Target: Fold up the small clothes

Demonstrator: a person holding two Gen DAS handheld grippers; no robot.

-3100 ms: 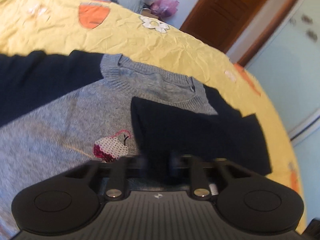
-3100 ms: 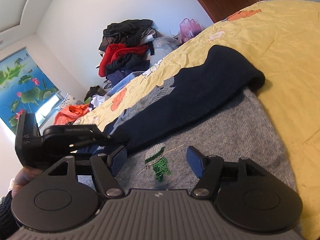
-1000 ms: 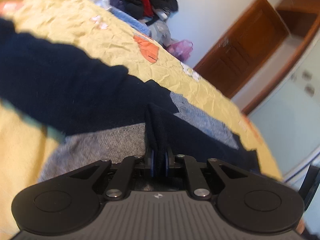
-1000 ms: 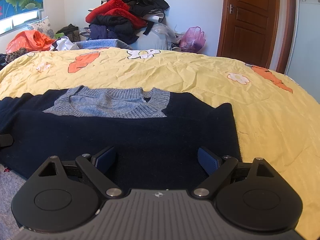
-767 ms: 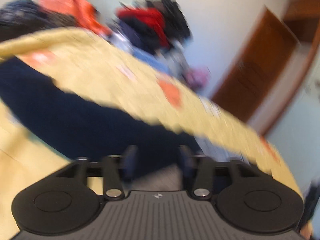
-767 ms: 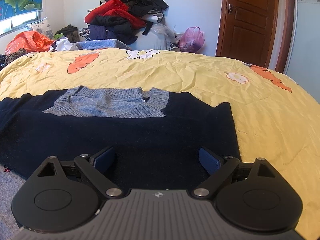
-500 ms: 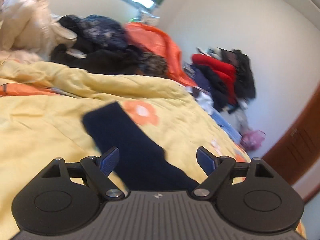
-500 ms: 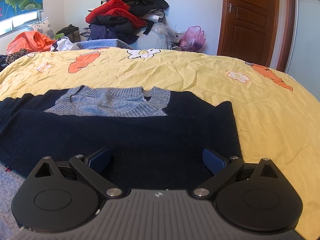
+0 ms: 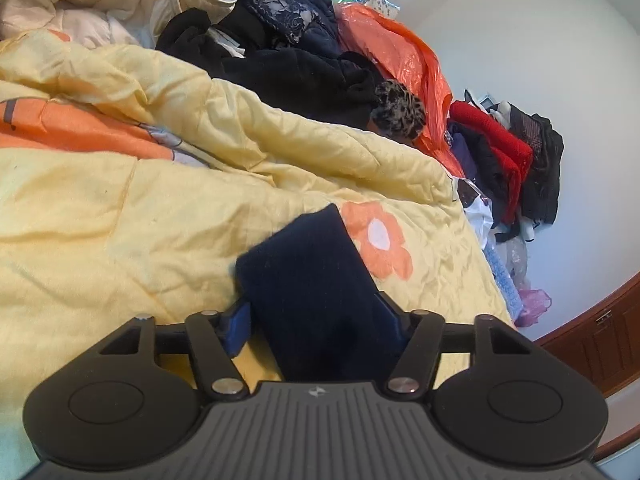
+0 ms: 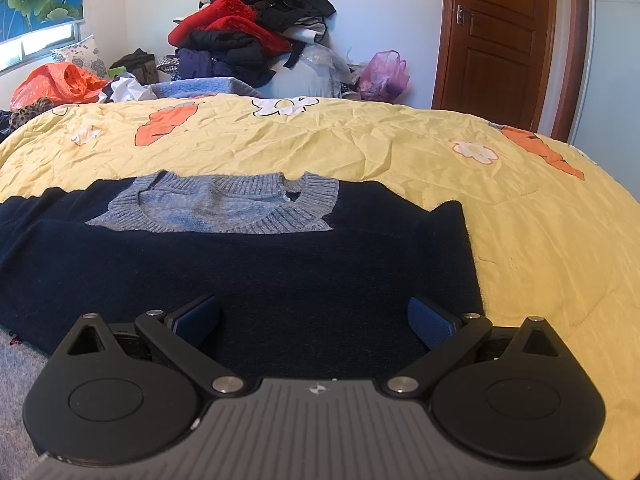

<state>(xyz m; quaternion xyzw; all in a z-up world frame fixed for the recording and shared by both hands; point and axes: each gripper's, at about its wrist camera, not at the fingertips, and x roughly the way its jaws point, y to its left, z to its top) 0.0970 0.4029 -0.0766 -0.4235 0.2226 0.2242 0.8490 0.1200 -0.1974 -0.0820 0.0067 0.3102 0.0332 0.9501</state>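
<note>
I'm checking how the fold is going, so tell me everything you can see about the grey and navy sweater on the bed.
The sweater is a knit with a grey ribbed round collar, navy sleeves and a grey body. It lies flat on the yellow quilt, one navy sleeve folded across the chest below the collar. The other sleeve stretches out over the quilt, its cuff end between the closing left gripper. The right gripper hangs open above the folded sleeve.

bright daylight, sharp frames, strong fisheye bending at edges, soft shadows
</note>
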